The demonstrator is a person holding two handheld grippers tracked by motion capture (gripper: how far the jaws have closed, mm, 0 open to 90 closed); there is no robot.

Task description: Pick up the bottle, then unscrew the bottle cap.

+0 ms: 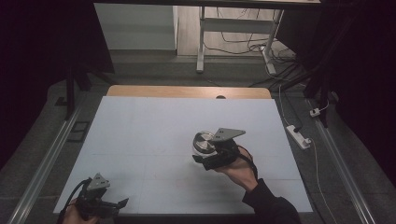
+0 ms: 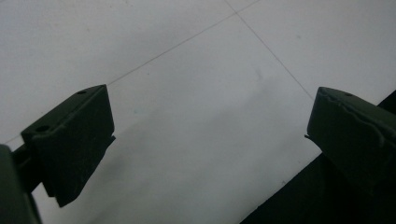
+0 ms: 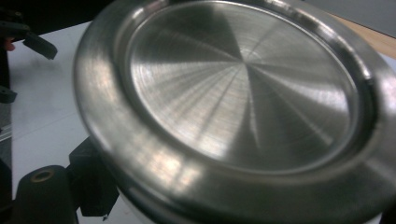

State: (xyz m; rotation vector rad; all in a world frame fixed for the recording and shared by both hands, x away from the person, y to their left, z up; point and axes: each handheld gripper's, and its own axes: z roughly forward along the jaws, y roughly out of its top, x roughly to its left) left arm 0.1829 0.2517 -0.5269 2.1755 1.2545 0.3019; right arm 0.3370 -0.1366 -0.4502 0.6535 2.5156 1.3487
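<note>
1. The right gripper (image 1: 205, 157) is near the middle of the white tabletop (image 1: 154, 126), and it holds a round steel dish (image 1: 203, 141) by the rim. The dish is tilted up toward the camera and seems lifted from the surface.

2. In the right gripper view the steel dish (image 3: 243, 102) is very close. It has a flat brushed centre and a wide raised rim. One black jaw stands at its lower left edge; the other jaw is hidden behind the metal. I judge that the right gripper is clenched on the rim, but the contact itself is not clear to see.

3. The left gripper (image 1: 114, 205) rests at the near left corner of the tabletop, well apart from the dish. In the left gripper view its jaws are spread wide with bare white tabletop (image 2: 196, 93) between them, so it is released and carries nothing.

4. The step in hand, as I judge it, is carrying or turning the dish in the air, after the grasp and before the placing.

5. The next move calls for a steady hold, because a smooth rim can slip between the jaws. The dish should come level before it goes down on the tabletop, and the right gripper should let go only when the dish rests flat.
</note>
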